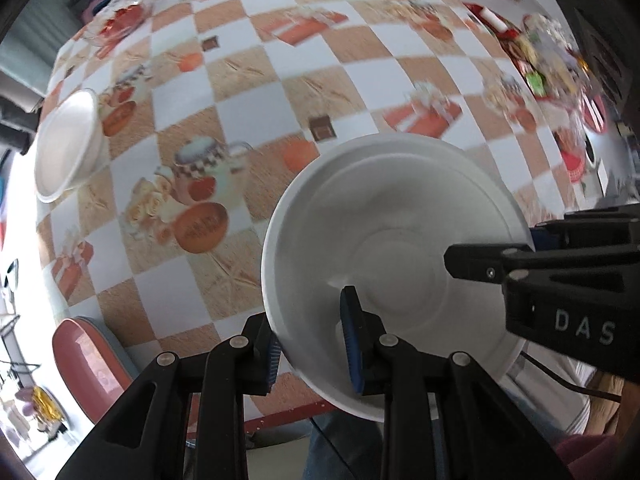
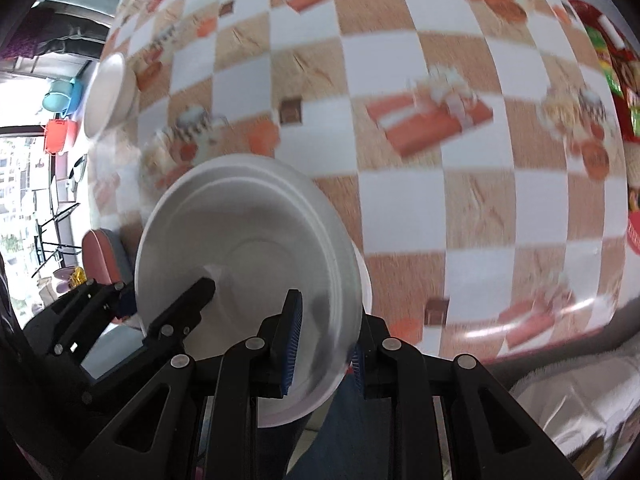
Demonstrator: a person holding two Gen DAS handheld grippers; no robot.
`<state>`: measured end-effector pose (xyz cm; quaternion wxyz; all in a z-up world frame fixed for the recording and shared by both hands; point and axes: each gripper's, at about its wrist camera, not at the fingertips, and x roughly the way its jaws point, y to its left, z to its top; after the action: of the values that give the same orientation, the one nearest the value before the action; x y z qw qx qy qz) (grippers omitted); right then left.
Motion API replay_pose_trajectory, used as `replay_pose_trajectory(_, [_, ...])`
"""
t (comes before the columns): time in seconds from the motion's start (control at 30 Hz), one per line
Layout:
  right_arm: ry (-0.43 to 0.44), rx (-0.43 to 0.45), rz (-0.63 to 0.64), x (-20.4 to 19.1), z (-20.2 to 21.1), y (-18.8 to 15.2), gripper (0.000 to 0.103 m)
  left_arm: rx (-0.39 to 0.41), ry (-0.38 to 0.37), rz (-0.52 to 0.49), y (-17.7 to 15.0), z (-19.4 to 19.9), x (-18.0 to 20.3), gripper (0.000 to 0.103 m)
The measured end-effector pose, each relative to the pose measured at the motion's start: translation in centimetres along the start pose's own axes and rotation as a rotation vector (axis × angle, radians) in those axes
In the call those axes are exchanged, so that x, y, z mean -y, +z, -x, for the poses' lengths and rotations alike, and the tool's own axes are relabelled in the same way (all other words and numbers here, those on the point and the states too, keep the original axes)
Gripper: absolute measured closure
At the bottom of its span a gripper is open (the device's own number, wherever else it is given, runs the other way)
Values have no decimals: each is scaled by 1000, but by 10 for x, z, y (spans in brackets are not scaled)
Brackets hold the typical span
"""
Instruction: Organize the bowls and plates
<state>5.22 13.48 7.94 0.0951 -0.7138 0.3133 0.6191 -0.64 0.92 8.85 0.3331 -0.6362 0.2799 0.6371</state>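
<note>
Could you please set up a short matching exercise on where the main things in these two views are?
Things:
1. large white foam bowl
2. small white foam bowl
3. red-rimmed tray of packets
4. pink chair seat

Places:
A. beside the table's near edge
B. standing at the table's left edge
C. far right of the table
D. clamped by both grippers

Pairs: 1-D, 2-B, 3-C, 4-A

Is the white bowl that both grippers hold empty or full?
Empty. The white bowl shows only its bare white inside in both views, with the rim clamped by each hand-held gripper, left and right.
</note>
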Motion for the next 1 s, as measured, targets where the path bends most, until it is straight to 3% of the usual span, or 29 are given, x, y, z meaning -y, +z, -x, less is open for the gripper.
replay_pose_trajectory(0.3, [-19, -28, -17, 5, -22, -10, 78, -42, -17, -35, -5, -20, 5, 74])
replay_pose_trajectory(0.4, [-11, -26, -12, 3, -23, -8, 78, -33, -39, -44, -7, -18, 5, 55])
replay_pose_trajectory(0.43, [-13, -27, -17, 5, -21, -8, 78, -35, -31, -41, -8, -18, 4, 41])
replay_pose_trajectory(0.47, [-10, -28, -23, 6, -20, -7, 73, -33, -27, -36, -9, -16, 2, 32])
replay_pose_trajectory(0.5, [-3, -24, -31, 8, -18, -7, 48, -27, -30, -32, -10, -15, 0, 31])
replay_pose_trajectory(0.57, [-7, 13, -37, 12, -8, -7, 21, -15, -40, -18, -12, -10, -7, 27])
replay_pose_trajectory(0.87, [-85, 47, -93, 31, 16, 19, 21, -4, -2, 146, -29, 2, -70, 24])
replay_pose_trajectory(1.0, [-107, 75, -48, 13, 30, 45, 21, -1, 15, 251, -35, 8, -100, 24])
